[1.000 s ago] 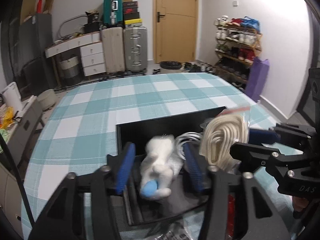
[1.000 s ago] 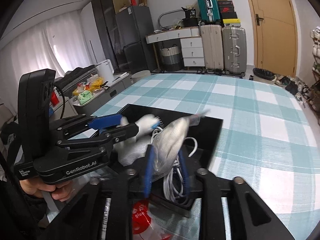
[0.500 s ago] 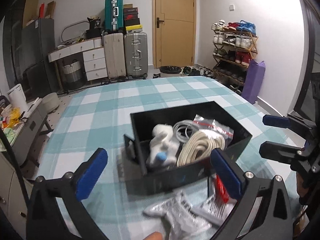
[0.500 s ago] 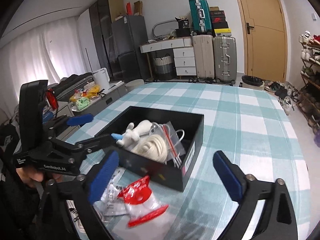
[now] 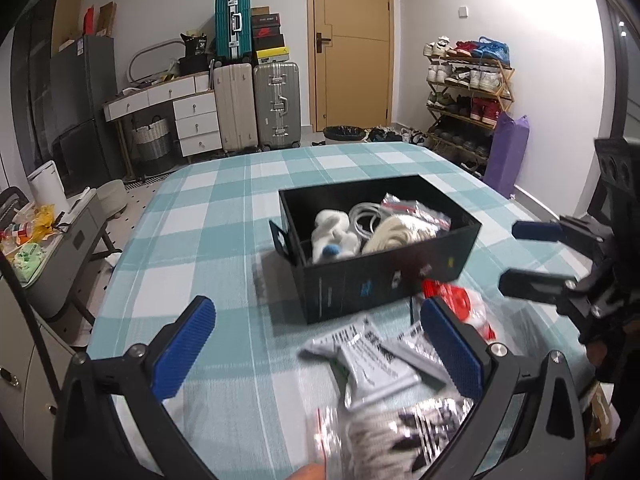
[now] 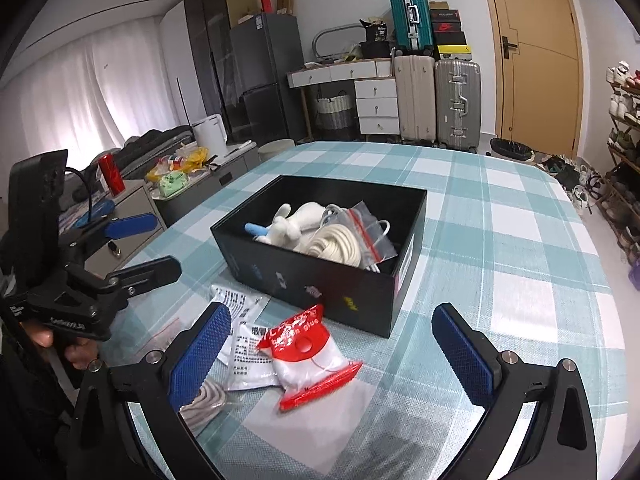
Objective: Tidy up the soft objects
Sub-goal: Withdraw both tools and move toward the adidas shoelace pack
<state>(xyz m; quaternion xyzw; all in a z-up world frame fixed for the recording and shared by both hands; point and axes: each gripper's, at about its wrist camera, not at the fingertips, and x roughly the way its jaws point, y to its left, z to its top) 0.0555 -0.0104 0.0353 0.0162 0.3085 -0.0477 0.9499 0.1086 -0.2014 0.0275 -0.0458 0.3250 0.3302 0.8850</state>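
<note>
A black box [image 5: 400, 284] [image 6: 320, 284] stands on the checked table. It holds a white plush toy [image 5: 332, 236] [image 6: 296, 220], white cable [image 5: 366, 214] and a bagged coil of cream rope [image 5: 400, 230] [image 6: 340, 246]. In front of it lie a red-and-white glue packet [image 6: 308, 354] [image 5: 456, 300], printed plastic bags [image 5: 372, 360] [image 6: 244, 344] and a bagged rope coil [image 5: 384, 432] [image 6: 204, 400]. My left gripper [image 5: 320, 352] is open and empty above the bags. My right gripper [image 6: 332, 352] is open and empty over the glue packet.
The table [image 6: 500, 240] has a teal and white checked cloth. A low cabinet with clutter [image 6: 180, 176] stands to the left of it. Suitcases [image 5: 256, 104], drawers and a shoe rack [image 5: 468, 92] line the far walls.
Both grippers have let go of the plush toy and the bagged rope in the box, opened wide, and pulled back toward the near table edge over the loose packets.
</note>
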